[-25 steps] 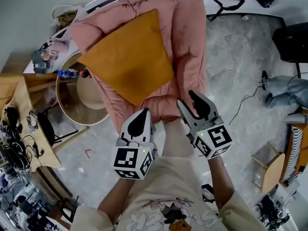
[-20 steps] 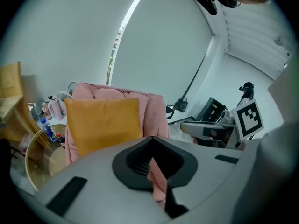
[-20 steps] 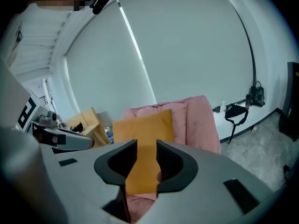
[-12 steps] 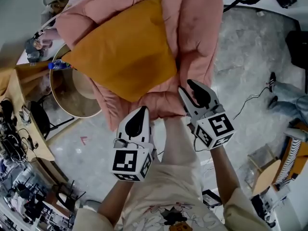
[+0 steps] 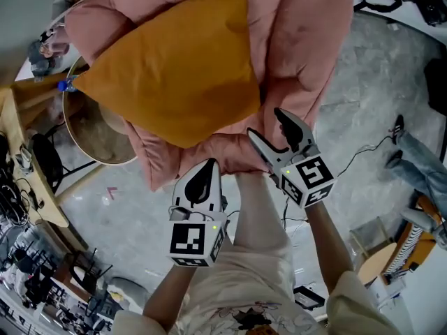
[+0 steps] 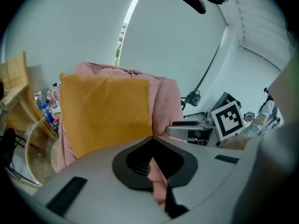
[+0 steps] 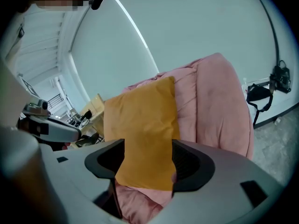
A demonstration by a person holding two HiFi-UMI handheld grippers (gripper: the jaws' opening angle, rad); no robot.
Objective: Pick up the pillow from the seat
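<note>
Round side table (image 5: 94,137) and blue bottle (image 5: 65,86) beside a wooden desk (image 5: 31,93), black cable (image 5: 364,147) on grey floor (image 5: 380,82).

1 orange pillow (image 5: 174,68), 1 pink padded seat (image 5: 300,40). 2 tools: left tool (image 5: 208,165) w/ jaws together, right tool (image 5: 267,123) w/ jaws apart, just been opening, nothing btwn them. 1 round desk (image 5: 98,158) w/ 1 blue bottle (image 5: 65,85). 1 wooden desk (image 5: 45,201) at left.

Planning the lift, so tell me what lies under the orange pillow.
The orange pillow lies on the pink quilted seat, whose padding shows above, right of and below it. The patch directly beneath the pillow is covered, so anything tucked there cannot be seen.
</note>
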